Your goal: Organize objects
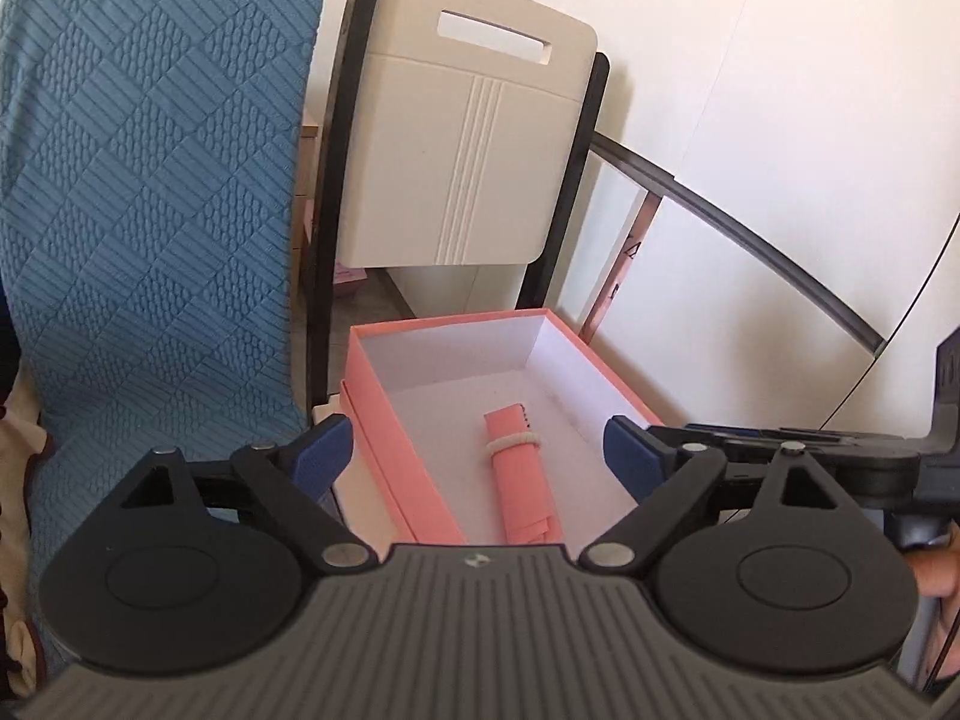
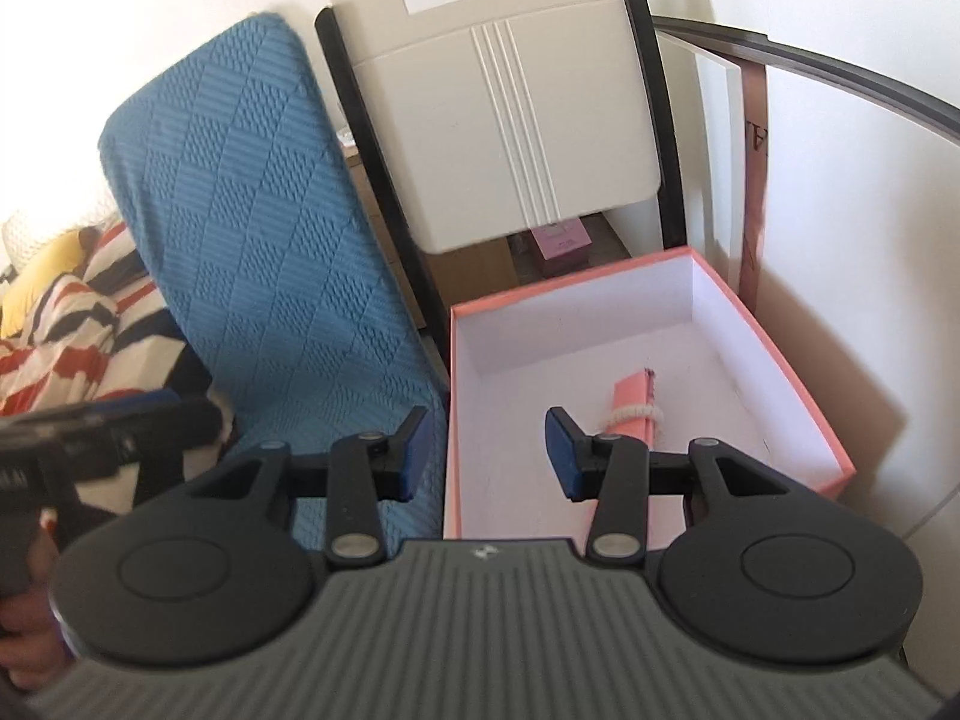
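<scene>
An open pink box (image 1: 384, 420) with a white inside stands ahead; it also shows in the right wrist view (image 2: 774, 354). A rolled pink pouch (image 1: 519, 480) tied with a white band lies inside it, and shows in the right wrist view (image 2: 633, 402) behind the right finger. My left gripper (image 1: 477, 456) is open wide and empty, hovering over the near end of the box. My right gripper (image 2: 489, 450) is open and empty, above the box's near left edge. The right gripper's body (image 1: 840, 456) shows at the right of the left wrist view.
A blue textured chair cover (image 1: 150, 210) stands left of the box. A beige chair back (image 1: 468, 150) with a black frame stands behind it. A white wall with a dark rail (image 1: 750, 240) is at the right. Striped fabric (image 2: 72, 324) lies far left.
</scene>
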Available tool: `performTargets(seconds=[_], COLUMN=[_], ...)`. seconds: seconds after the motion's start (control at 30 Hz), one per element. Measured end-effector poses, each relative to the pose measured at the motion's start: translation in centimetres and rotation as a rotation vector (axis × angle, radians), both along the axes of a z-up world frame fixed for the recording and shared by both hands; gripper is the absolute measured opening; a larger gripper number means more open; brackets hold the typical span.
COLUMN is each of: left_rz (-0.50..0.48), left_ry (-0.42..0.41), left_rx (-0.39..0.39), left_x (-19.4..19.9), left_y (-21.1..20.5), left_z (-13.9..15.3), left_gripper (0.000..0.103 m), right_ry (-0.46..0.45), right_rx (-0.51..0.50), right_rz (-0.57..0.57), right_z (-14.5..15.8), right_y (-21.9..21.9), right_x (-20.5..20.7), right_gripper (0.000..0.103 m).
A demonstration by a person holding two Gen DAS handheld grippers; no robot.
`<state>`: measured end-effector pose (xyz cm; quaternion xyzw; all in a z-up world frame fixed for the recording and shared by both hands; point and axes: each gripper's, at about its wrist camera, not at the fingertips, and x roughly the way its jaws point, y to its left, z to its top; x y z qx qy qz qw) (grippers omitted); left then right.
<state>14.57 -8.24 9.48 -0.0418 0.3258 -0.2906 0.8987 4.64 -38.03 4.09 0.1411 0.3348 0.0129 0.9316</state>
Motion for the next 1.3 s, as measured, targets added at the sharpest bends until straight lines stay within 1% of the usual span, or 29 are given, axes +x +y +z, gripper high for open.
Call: performTargets(seconds=[0.1,0.17,0.33,0.4,0.5,0.73,0.77,0.8,0.87,0.9,0.93,1.07,1.3], left_rz=[0.017,0.03,0.072,0.085,0.089,0.077,0.077,0.077,0.078,0.078,0.078,0.08,0.08], left_ry=[0.002,0.02,0.067,0.076,0.078,0.075,0.074,0.074,0.071,0.071,0.069,0.06,0.059], left_rx=[0.019,0.021,0.041,0.045,0.055,0.064,0.068,0.07,0.069,0.068,0.067,0.067,0.074], left_x=[-0.9,-1.2,-1.8,-1.8,-2.3,-2.7,-2.7,-2.7,-2.7,-2.7,-2.7,-2.8,-2.9], left_y=[0.4,0.6,1.0,1.0,1.0,0.5,0.4,0.4,0.5,0.6,0.6,0.6,0.4], left_z=[-0.7,-1.4,-3.4,-3.8,-4.0,-4.2,-4.2,-4.2,-4.2,-4.1,-4.1,-3.8,-3.8], left_gripper=[0.097,0.1,0.101,0.101,0.103,0.103,0.103,0.103,0.103,0.103,0.103,0.103,0.103], right_ry=[0.015,0.021,0.031,0.039,0.055,0.077,0.08,0.084,0.086,0.084,0.084,0.088,0.096], right_rx=[-0.014,-0.01,-0.022,-0.016,-0.018,-0.01,-0.008,0.0,0.011,0.007,0.002,-0.001,-0.007], right_rz=[-0.002,-0.017,-0.04,-0.051,-0.053,-0.053,-0.053,-0.053,-0.056,-0.062,-0.072,-0.089,-0.086], right_z=[-0.8,-1.3,-2.6,-3.0,-3.6,-4.3,-4.4,-4.5,-4.5,-4.5,-4.6,-4.7,-4.8], right_y=[0.3,0.3,0.7,0.7,1.0,1.4,1.4,1.2,1.1,1.0,0.9,0.7,0.8], right_x=[-1.5,-2.5,-4.4,-4.8,-5.0,-4.8,-4.7,-4.6,-4.6,-4.6,-4.7,-4.6,-4.2], right_gripper=[0.045,0.045,0.045,0.045,0.045,0.045,0.047,0.051,0.094,0.1,0.103,0.103,0.103])
